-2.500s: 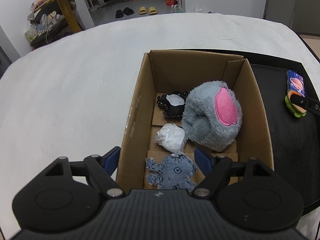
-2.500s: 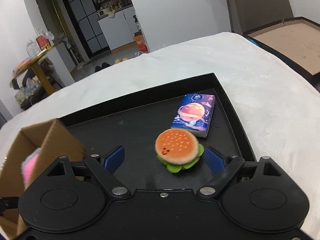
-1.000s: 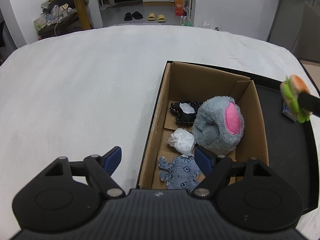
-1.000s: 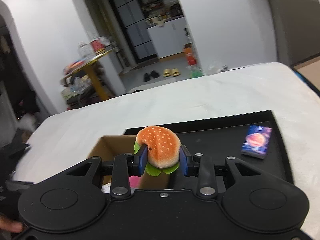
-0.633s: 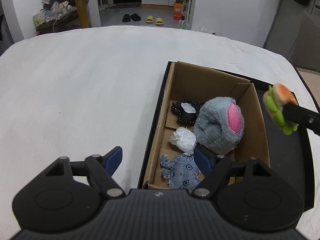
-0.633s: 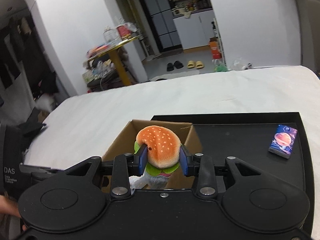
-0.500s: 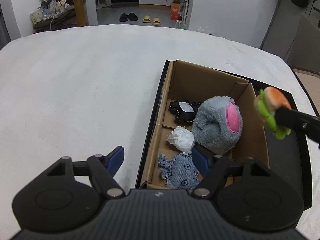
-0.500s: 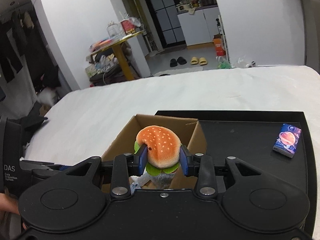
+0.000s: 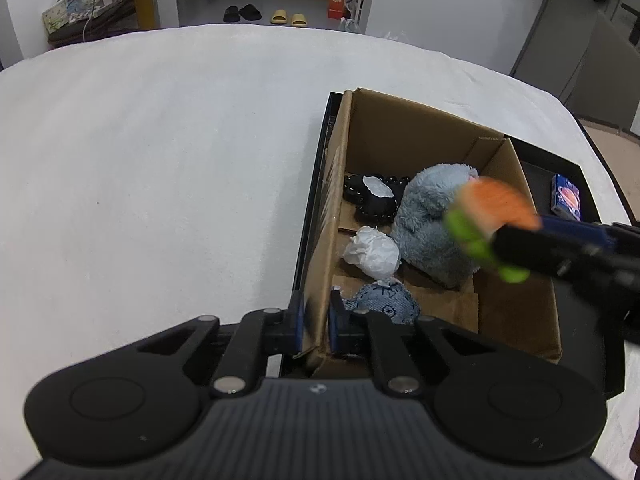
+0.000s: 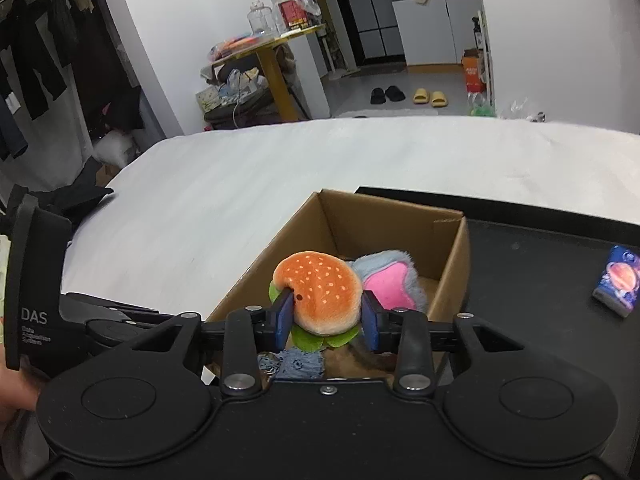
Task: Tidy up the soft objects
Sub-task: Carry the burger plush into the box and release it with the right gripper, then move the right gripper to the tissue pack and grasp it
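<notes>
An open cardboard box (image 9: 420, 136) stands on a black tray (image 9: 580, 320). Inside lie a grey plush with a pink patch (image 9: 428, 220), a black plush (image 9: 372, 200), a white crumpled wad (image 9: 374, 250) and a denim plush (image 9: 384, 298). My left gripper (image 9: 316, 320) is shut on the box's left wall near its front corner. My right gripper (image 10: 326, 320) hangs over the box with a burger plush (image 10: 320, 288) between its pads. Its jaws are opening, and the pads still touch the burger. From the left wrist view, the burger (image 9: 492, 208) appears blurred above the grey plush.
A blue tissue pack (image 10: 618, 280) lies on the tray (image 10: 540, 280) to the right of the box. A white cloth surface (image 9: 160, 160) spreads left of and behind the box. A person's hand (image 10: 12, 396) shows at the left edge behind the left gripper's body.
My left gripper has dropped to the box and closed on its left wall. My right gripper has carried the burger from beside the box to over its inside.
</notes>
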Motion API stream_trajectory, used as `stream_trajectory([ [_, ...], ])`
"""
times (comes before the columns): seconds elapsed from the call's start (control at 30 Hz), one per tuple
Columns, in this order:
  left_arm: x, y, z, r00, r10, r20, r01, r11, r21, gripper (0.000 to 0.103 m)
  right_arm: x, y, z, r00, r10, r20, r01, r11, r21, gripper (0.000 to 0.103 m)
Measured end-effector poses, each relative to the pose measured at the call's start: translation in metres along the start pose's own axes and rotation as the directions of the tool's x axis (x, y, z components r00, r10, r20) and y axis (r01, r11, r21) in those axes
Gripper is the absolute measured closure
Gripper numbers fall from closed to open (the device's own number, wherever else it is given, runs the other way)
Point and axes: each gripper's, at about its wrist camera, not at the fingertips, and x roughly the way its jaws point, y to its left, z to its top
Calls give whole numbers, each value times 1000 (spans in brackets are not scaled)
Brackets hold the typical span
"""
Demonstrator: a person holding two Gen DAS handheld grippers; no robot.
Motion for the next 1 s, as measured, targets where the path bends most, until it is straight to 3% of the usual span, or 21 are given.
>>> stream_trajectory([
  [0.1,1,-1,-2,1000,0,2,0,1000,18,92,9,3,-4,999,10,-35,-11,1000,-12,48],
  [0.27,1,-2,0,1000,-4,0,4,1000,19,92,11,5,-9,998,-7,-57,6,1000,-9,48],
  [0.67,0,-15,5,999,44,9,-44,997,63,89,-11,-16,-9,998,-67,4,67,997,48,48],
  [0.77,1,-18,7,998,57,5,-57,996,68,88,-13,-24,-9,997,-80,13,79,995,63,44],
  [0.83,1,-18,7,998,64,0,-64,996,70,84,-14,-30,-10,996,-91,20,90,994,68,40],
  [0.9,2,-20,9,997,72,-8,-71,995,71,68,-15,-38,-10,994,-108,26,105,991,81,39],
  [1.0,2,-25,9,996,87,-5,-87,992,87,54,-17,-53,-11,990,-139,34,135,985,109,37],
])
